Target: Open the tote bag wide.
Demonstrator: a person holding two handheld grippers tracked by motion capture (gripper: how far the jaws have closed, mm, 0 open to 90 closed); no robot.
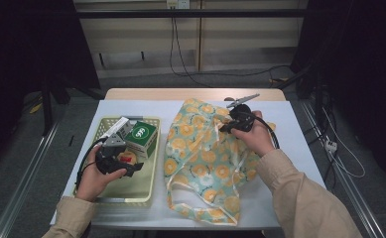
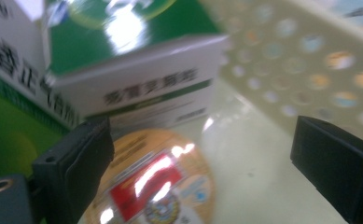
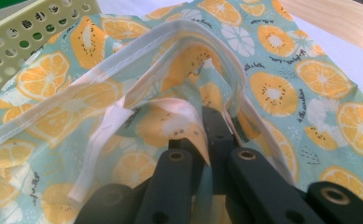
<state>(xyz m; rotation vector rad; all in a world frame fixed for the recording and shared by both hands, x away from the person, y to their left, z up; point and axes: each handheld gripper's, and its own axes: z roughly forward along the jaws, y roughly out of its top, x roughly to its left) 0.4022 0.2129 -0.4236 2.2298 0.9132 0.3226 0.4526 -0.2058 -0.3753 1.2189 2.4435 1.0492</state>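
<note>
The fabric bag (image 1: 208, 158) is teal cloth printed with orange and kiwi slices, edged in pale trim. It lies flat and crumpled on the white-covered counter (image 1: 289, 134), just right of the basket (image 1: 146, 191), with its looped handles (image 1: 185, 198) trailing toward the near edge. Its far rim is pinched in the right claw (image 3: 206, 140) and lifted, so the mouth gapes slightly. The round tin (image 2: 156, 186), orange with a red label, lies flat on the basket floor between the spread jaws of the left claw (image 2: 202, 158).

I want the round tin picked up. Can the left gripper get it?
Probably yes. The left gripper hangs open right over the round tin in the basket, one jaw on each side, and the box behind it leaves room.
</note>
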